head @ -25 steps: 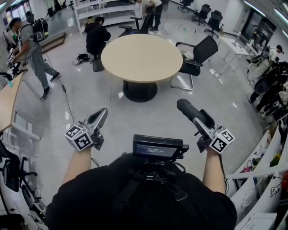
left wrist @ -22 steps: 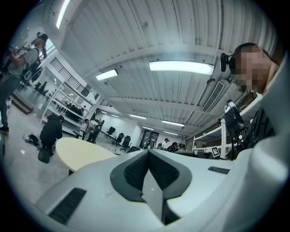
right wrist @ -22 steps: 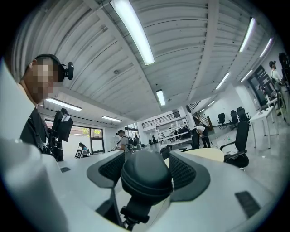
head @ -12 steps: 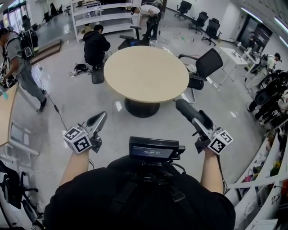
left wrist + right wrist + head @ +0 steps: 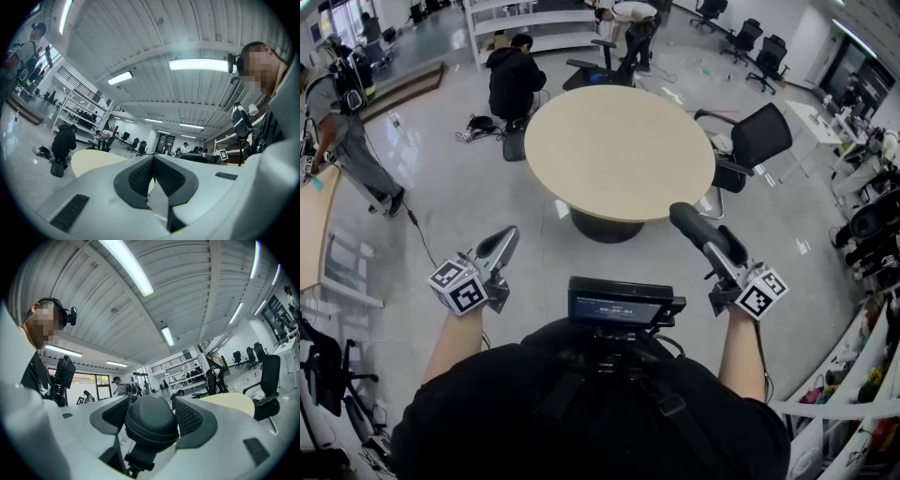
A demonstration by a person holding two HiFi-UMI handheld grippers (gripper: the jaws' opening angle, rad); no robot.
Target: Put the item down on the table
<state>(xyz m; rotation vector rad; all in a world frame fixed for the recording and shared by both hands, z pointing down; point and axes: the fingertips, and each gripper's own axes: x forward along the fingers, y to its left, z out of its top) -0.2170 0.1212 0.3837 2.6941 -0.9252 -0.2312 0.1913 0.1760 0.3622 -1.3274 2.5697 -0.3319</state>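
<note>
A round beige table on a dark pedestal stands just ahead, with nothing on its top. My right gripper is shut on a black, rounded, elongated item that sticks up and forward past the jaws, short of the table's near edge. In the right gripper view the item's domed end fills the gap between the ribbed pads, with the table beyond. My left gripper is held at the left, over the floor. Its jaws meet with nothing between them.
A black office chair stands at the table's right side. A person crouches beyond the table's far left, with a bag on the floor. Another person stands at the far left by a wooden desk. White shelves line the right edge.
The table has come closer and lower in the head view as I walk toward it. Both grippers keep their pose, and the right one still holds the black item.
</note>
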